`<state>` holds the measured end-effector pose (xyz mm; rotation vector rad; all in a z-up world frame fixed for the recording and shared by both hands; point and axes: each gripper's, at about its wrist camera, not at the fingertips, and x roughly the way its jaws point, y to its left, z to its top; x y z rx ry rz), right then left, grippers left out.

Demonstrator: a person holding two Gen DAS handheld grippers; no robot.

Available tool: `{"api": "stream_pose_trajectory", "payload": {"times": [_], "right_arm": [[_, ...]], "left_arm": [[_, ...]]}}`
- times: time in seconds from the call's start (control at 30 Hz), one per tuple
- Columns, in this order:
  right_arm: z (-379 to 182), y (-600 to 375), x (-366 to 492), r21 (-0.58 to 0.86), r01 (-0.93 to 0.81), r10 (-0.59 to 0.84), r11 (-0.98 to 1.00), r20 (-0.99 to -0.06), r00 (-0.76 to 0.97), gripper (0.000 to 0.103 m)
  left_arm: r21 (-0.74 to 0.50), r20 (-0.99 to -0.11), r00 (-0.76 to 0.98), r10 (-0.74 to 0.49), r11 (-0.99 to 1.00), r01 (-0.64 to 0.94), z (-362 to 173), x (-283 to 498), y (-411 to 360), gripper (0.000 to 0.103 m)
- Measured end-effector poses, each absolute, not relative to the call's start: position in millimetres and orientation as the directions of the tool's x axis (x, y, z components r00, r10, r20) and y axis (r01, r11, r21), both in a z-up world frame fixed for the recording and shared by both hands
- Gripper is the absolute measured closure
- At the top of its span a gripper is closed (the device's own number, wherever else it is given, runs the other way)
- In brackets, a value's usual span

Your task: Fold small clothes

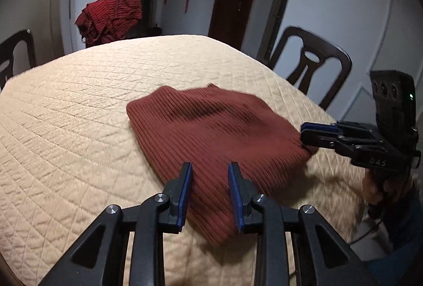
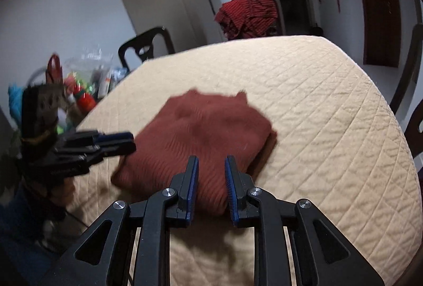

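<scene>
Your left gripper (image 1: 208,175) sits closest to its lens, its blue-padded jaws slightly spread with a clear gap and nothing pinched; the near edge of the rust-red ribbed garment (image 1: 214,138) shows between and beyond the fingertips, and neither pad visibly presses on it. Your right gripper (image 2: 211,169) is in the same condition in its own view: jaws a little apart, empty, poised over the garment's (image 2: 201,135) near edge.

Taking the garment as landmark, largest item first. Beneath it lies the beige quilted cover (image 1: 79,111) of the table, extending well past the garment on every side. The garment is folded into a compact, roughly rectangular bundle with a second layer showing at its right edge in the right wrist view, and it lies toward the near side of the cover.

Beyond the garment, past the cover's far edge, a dark red striped cloth (image 1: 111,19) is draped over something I cannot identify. A dark wooden chair (image 1: 312,61) stands off the garment's right side in the left wrist view. In that view your right gripper (image 1: 306,134) reaches the garment's right edge; contact cannot be confirmed through the blur. Left of the garment, in the right wrist view, a cluttered heap of coloured items (image 2: 87,85) sits beyond the cover, too blurred to itemise.
</scene>
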<state>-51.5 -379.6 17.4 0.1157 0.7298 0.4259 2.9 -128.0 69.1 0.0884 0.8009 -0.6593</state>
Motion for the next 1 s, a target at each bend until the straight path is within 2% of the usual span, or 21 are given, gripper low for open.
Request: {"api": "stream_pose_trajectory", "payload": {"times": [0.1, 0.17, 0.43, 0.67, 0.77, 0.87, 1.0], "right_arm": [[1.9, -376.4, -50.3, 0.156, -0.291, 0.317, 0.944, -0.676, 0.665, 0.081], [-3.9, -378.5, -47.8, 0.163, -0.288, 0.317, 0.944, -0.69, 0.65, 0.077], [7.5, -379.2, -55.7, 0.148, -0.293, 0.312, 0.944, -0.683, 0.66, 0.077], [28.4, -374.5, -62.8, 0.178, -0.319, 0.361, 0.931, -0.591, 0.721, 0.077], [19.2, -373.0, -50.6, 0.198, -0.289, 0.349, 0.937, -0.607, 0.714, 0.078], [1.7, -373.2, -39.0, 0.193, -0.269, 0.327, 0.944, -0.667, 0.67, 0.079], [5.6, -379.6, -39.5, 0.236, -0.269, 0.357, 0.934, -0.652, 0.668, 0.079]], "left_arm": [[-0.118, -0.709, 0.517, -0.48, 0.803, 0.584, 59.0, -0.8, -129.6, 0.071], [-0.11, -0.704, 0.526, -0.477, 0.805, 0.583, 56.9, -2.3, -129.2, 0.071], [-0.129, -0.696, 0.533, -0.481, 0.814, 0.567, 59.0, -4.5, -123.2, 0.07], [-0.14, -0.666, 0.577, -0.472, 0.839, 0.525, 74.0, 5.5, -119.7, 0.071], [-0.164, -0.659, 0.59, -0.467, 0.854, 0.493, 77.3, 16.9, -121.4, 0.07], [-0.151, -0.676, 0.581, -0.454, 0.857, 0.493, 70.2, 23.6, -127.8, 0.07], [-0.132, -0.688, 0.576, -0.441, 0.857, 0.498, 57.3, 21.0, -131.1, 0.069]]}}
